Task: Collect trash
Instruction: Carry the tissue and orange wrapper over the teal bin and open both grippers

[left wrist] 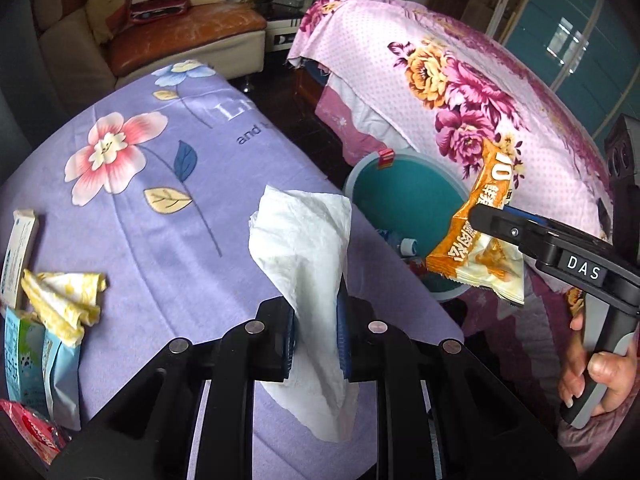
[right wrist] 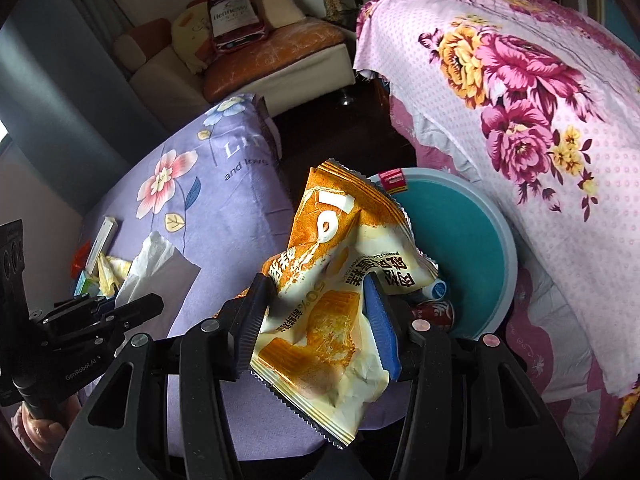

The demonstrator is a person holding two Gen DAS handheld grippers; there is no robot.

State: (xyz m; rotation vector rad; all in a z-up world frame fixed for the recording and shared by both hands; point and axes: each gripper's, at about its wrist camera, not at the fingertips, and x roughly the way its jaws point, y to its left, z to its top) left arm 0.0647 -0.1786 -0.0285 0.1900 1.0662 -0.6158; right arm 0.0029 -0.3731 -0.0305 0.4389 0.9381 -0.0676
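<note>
White tissue [left wrist: 304, 264] pinched between left gripper [left wrist: 316, 336] jaws, hanging above the purple floral cloth [left wrist: 160, 184]. Orange snack wrapper [right wrist: 332, 300] clamped in right gripper [right wrist: 316, 324] jaws, held just over the teal bin [right wrist: 472, 240], beside the pink floral bedspread [right wrist: 540, 100].

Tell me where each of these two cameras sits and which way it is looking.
Left wrist: behind the left claw, facing the purple cloth; claw grips a white tissue; right hand shows.
Right wrist: behind the right claw, facing the teal bin; claw grips an orange wrapper.
Shared: tissue, wrapper, bin, cloth, sofa.
</note>
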